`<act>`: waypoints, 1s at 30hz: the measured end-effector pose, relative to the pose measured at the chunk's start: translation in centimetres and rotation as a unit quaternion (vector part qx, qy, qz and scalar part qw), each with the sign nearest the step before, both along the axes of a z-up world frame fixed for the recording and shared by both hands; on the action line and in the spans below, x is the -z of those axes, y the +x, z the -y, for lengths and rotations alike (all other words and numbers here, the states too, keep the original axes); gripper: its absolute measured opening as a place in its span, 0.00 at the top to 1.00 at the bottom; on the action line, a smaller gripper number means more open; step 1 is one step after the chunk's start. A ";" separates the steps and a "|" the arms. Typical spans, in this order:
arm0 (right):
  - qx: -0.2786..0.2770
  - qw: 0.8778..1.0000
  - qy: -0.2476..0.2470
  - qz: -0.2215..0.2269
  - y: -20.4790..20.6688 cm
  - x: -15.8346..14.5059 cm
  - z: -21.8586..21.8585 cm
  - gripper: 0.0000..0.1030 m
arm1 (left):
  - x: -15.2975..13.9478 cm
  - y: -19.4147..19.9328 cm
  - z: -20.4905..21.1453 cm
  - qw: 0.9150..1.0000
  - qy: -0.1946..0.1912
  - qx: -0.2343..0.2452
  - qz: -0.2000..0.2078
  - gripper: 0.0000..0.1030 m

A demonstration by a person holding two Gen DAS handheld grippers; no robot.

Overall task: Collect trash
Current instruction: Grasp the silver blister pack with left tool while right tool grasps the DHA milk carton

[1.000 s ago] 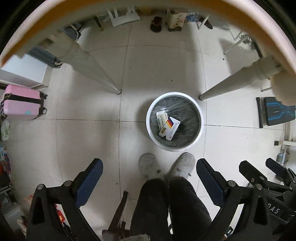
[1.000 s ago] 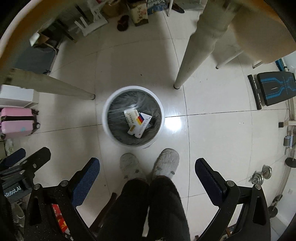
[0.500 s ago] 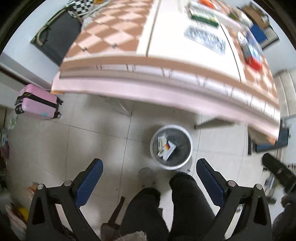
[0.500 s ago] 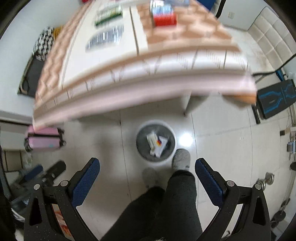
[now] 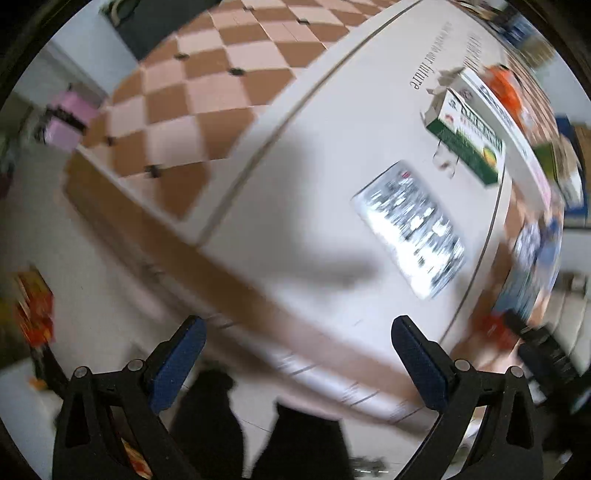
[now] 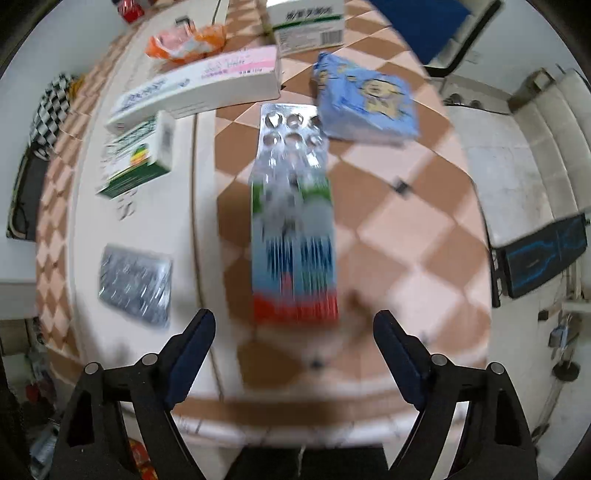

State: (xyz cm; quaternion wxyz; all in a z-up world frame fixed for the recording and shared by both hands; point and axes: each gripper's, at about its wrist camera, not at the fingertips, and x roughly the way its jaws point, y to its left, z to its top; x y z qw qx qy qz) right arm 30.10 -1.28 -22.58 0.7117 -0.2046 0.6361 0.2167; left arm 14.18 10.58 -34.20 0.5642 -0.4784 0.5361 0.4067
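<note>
Both grippers hover over the table, open and empty. My left gripper [image 5: 295, 343] is above the near table edge, a silver blister pack [image 5: 410, 229] ahead to its right and a green-white box [image 5: 465, 140] beyond. My right gripper [image 6: 295, 332] is just short of a blue-red box with a silver blister sheet on it [image 6: 293, 221]. In the right wrist view the silver blister pack [image 6: 136, 284] lies left, the green-white box [image 6: 144, 158] behind it. The views are blurred by motion.
On the checkered table [image 6: 399, 229]: a long white-pink box [image 6: 207, 85], a blue tissue packet [image 6: 365, 103], an orange wrapper [image 6: 184, 42], a white-green box [image 6: 308, 26]. A pink suitcase [image 5: 64, 118] stands on the floor at left.
Both grippers rose from over the floor bin to above the tabletop. The bin and its boxes have left view; table items now fill both views. Jaws stayed open.
</note>
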 end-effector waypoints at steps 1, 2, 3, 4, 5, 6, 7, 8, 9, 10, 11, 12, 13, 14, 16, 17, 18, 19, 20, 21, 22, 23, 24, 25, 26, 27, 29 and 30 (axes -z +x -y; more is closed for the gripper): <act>-0.007 1.000 -0.007 -0.006 0.9 0.7 -0.7 0.22 | 0.6 1.0 -0.6 1.000 -0.014 -0.014 0.007 0.01; -0.012 1.000 -0.013 -0.011 1.5 1.2 -1.2 0.33 | 1.2 1.9 -1.1 0.999 -0.026 -0.026 0.012 0.01; -0.017 0.999 -0.021 -0.021 2.3 1.9 -1.6 0.40 | 1.8 2.7 -1.6 0.998 -0.038 -0.039 0.016 0.01; -0.019 0.999 -0.022 -0.026 2.8 2.0 -1.7 0.47 | 2.5 3.5 -2.2 0.997 -0.053 -0.056 0.024 0.01; -0.018 0.999 -0.019 -0.031 3.2 1.8 -1.7 0.49 | 3.0 4.1 -2.7 0.995 -0.064 -0.071 0.029 0.01; -0.024 0.999 -0.013 -0.032 3.6 1.6 -1.6 0.49 | 3.4 4.7 -3.2 0.993 -0.074 -0.088 0.034 0.01; -0.027 0.999 -0.015 -0.028 3.9 1.5 -1.5 0.49 | 3.9 5.3 -3.8 0.991 -0.081 -0.104 0.034 0.01; -0.026 0.999 -0.016 -0.025 4.3 1.3 -1.1 0.49 | 4.3 5.8 -4.2 0.989 -0.084 -0.116 0.032 0.01; -0.025 0.999 -0.016 -0.026 4.6 1.3 -0.8 0.49 | 4.7 6.2 -4.8 0.988 -0.082 -0.128 0.021 0.09; -0.021 0.999 -0.016 -0.030 5.0 1.3 -0.3 0.49 | 4.9 6.5 -5.2 0.988 -0.076 -0.134 0.001 0.20; -0.020 0.999 -0.017 -0.033 5.4 1.3 0.1 0.49 | 5.1 6.6 -5.5 0.987 -0.072 -0.141 -0.015 0.20; -0.023 0.999 -0.022 -0.035 5.8 1.5 0.5 0.49 | 5.0 6.7 -5.6 0.987 -0.063 -0.143 -0.020 0.22; -0.026 0.999 -0.024 -0.038 6.0 1.6 0.7 0.49 | 4.8 6.8 -5.7 0.989 -0.047 -0.135 -0.027 0.28; -0.028 0.998 -0.025 -0.041 6.1 1.8 0.8 0.49 | 4.7 7.1 -5.6 0.992 -0.033 -0.119 -0.036 0.30; -0.036 0.998 -0.029 -0.047 6.1 2.1 1.6 0.49 | 4.7 7.4 -5.0 0.997 -0.015 -0.064 -0.040 0.32; -0.041 0.998 -0.029 -0.049 6.0 2.2 2.0 0.49 | 4.7 7.6 -4.6 0.999 -0.004 -0.021 -0.046 0.32; -0.046 0.997 -0.031 -0.052 6.0 2.3 2.3 0.49 | 4.6 7.7 -4.0 0.998 0.007 0.018 -0.055 0.32; -0.051 0.997 -0.032 -0.056 5.8 2.4 2.6 0.49 | 4.6 7.8 -3.3 0.995 0.017 0.072 -0.064 0.32; -0.059 0.996 -0.036 -0.062 5.8 2.4 3.1 0.49 | 4.6 7.6 -2.5 0.990 0.025 0.120 -0.070 0.32; -0.065 0.995 -0.039 -0.065 5.7 2.5 3.4 0.49 | 4.7 7.3 -2.0 0.985 0.027 0.152 -0.074 0.32; -0.071 0.994 -0.045 -0.064 5.5 2.6 3.5 0.49 | 4.9 6.7 -1.6 0.983 0.024 0.168 -0.072 0.31; -0.077 0.994 -0.051 -0.064 5.4 2.7 3.7 0.49 | 5.2 5.9 -1.6 0.984 0.016 0.167 -0.065 0.30; -0.077 0.994 -0.053 -0.063 5.3 2.9 4.0 0.48 | 5.4 4.9 -1.9 0.988 0.007 0.146 -0.053 0.28; -0.076 0.994 -0.055 -0.062 5.5 3.0 4.1 0.45 | 5.8 4.1 -2.3 0.992 -0.003 0.121 -0.047 0.25; -0.071 0.994 -0.053 -0.062 5.6 3.1 4.0 0.40 | 5.8 3.4 -2.8 0.995 -0.002 0.094 -0.036 0.22; -0.063 0.995 -0.048 -0.062 5.7 3.1 4.1 0.40 | 6.1 3.1 -2.9 0.996 -0.004 0.084 -0.040 0.20; -0.051 0.996 -0.049 -0.056 5.8 3.2 4.0 0.37 | 6.3 2.8 -3.0 0.997 0.001 0.066 -0.049 0.18; -0.049 0.996 -0.050 -0.050 5.8 3.3 3.8 0.37 | 6.7 3.9 -3.2 0.997 0.001 0.055 -0.045 0.20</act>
